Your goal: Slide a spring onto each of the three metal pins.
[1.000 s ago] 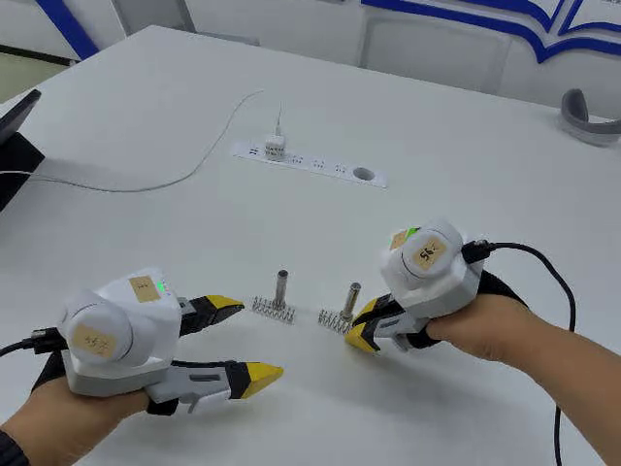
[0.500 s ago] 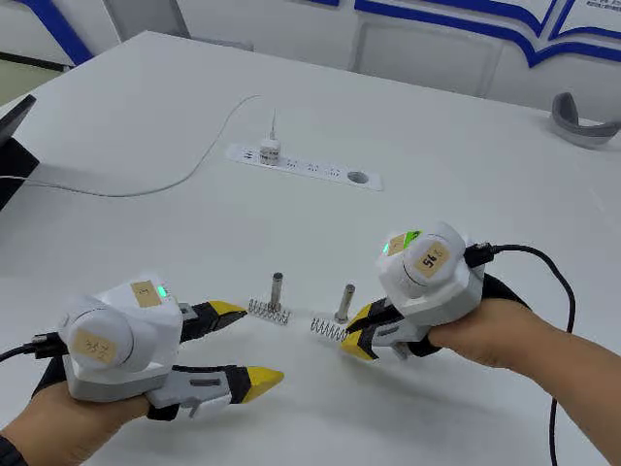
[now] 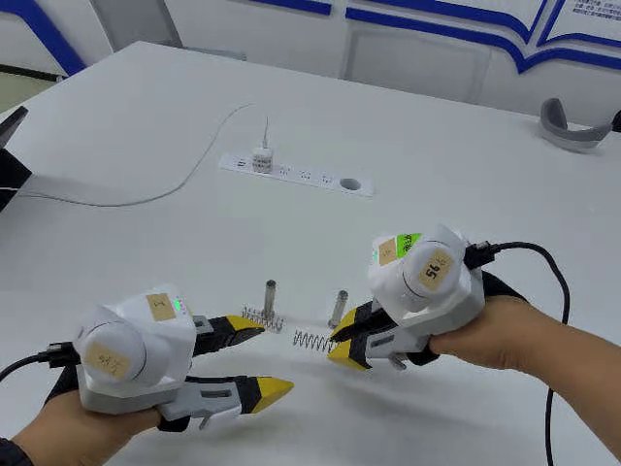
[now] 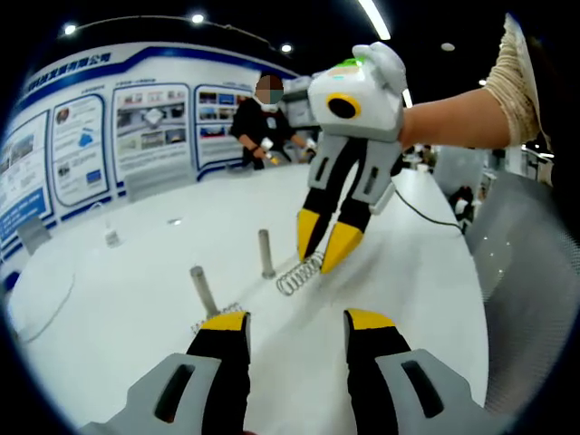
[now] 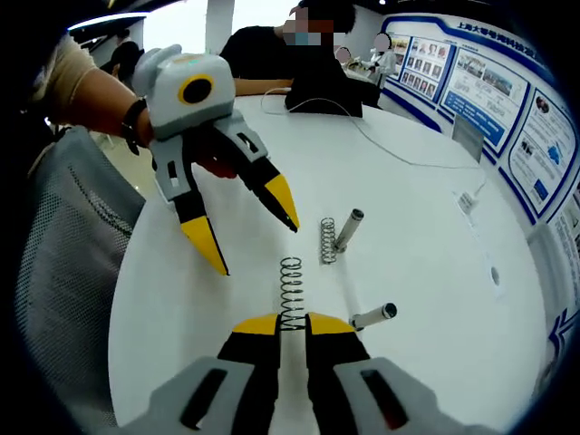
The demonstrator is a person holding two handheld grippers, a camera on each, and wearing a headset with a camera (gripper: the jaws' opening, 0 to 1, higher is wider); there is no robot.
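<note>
Two metal pins stand upright on the white table (image 3: 456, 204), the left pin (image 3: 269, 294) and the right pin (image 3: 340, 306). One spring (image 3: 260, 317) lies at the left pin's foot. My right gripper (image 3: 342, 347) is shut on one end of a second spring (image 3: 310, 340), held flat just in front of the right pin. In the right gripper view that spring (image 5: 290, 288) sticks out from between my right gripper's (image 5: 292, 326) jaws. My left gripper (image 3: 262, 361) is open, its jaws beside the lying spring (image 4: 214, 313); my left gripper (image 4: 296, 322) holds nothing.
A white power strip (image 3: 296, 176) with a plugged-in charger lies farther back, its cable (image 3: 175, 189) trailing left. A grey curved object (image 3: 571, 124) rests at the far right. A dark object (image 3: 8, 155) sits at the left edge. A person (image 5: 308, 50) stands beyond the table.
My right gripper has drawn its spring left and nearer, away from the right pin's foot. The left gripper has edged right toward the lying spring. The head camera has shifted.
</note>
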